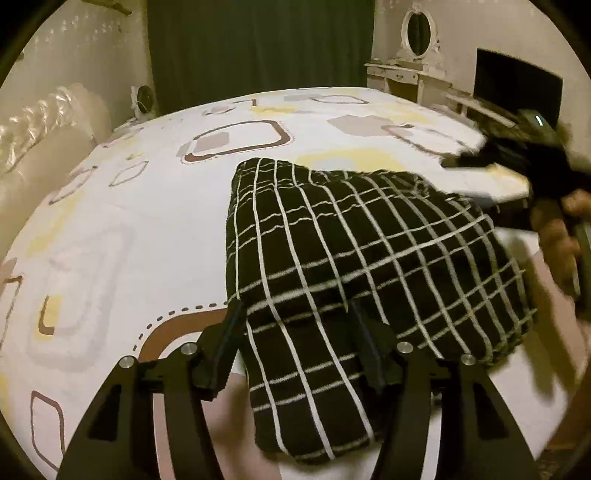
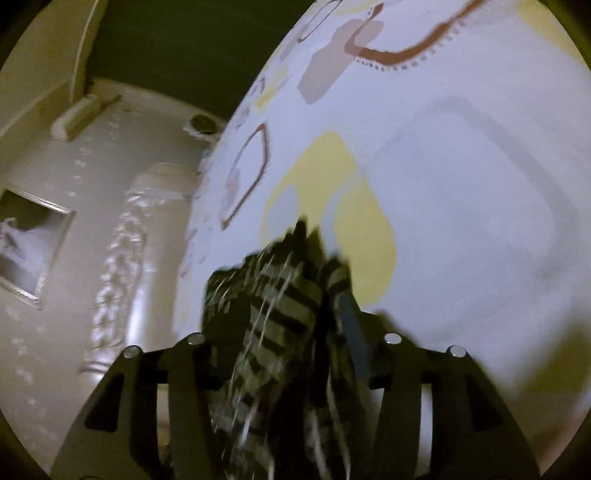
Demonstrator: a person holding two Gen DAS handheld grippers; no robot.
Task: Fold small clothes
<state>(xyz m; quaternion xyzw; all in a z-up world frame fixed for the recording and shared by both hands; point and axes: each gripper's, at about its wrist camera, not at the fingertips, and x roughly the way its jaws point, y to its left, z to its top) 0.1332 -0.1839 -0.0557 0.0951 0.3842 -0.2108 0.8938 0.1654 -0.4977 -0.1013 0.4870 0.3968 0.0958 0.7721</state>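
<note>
A black garment with a white grid pattern [image 1: 351, 266] lies partly lifted on the bed. My left gripper [image 1: 295, 317] has its fingers apart over the garment's near edge, the cloth draping between them. My right gripper [image 1: 476, 177] shows blurred at the right of the left wrist view, at the garment's far right corner. In the right wrist view the garment [image 2: 273, 302] bunches between my right gripper's [image 2: 284, 295] fingers, which are shut on it and hold it above the bed.
The bed has a white sheet [image 1: 147, 229] with brown and yellow shapes. A padded cream headboard [image 1: 44, 147] is at the left. A dressing table with an oval mirror [image 1: 417, 33] and a dark screen [image 1: 517, 85] stand beyond the bed.
</note>
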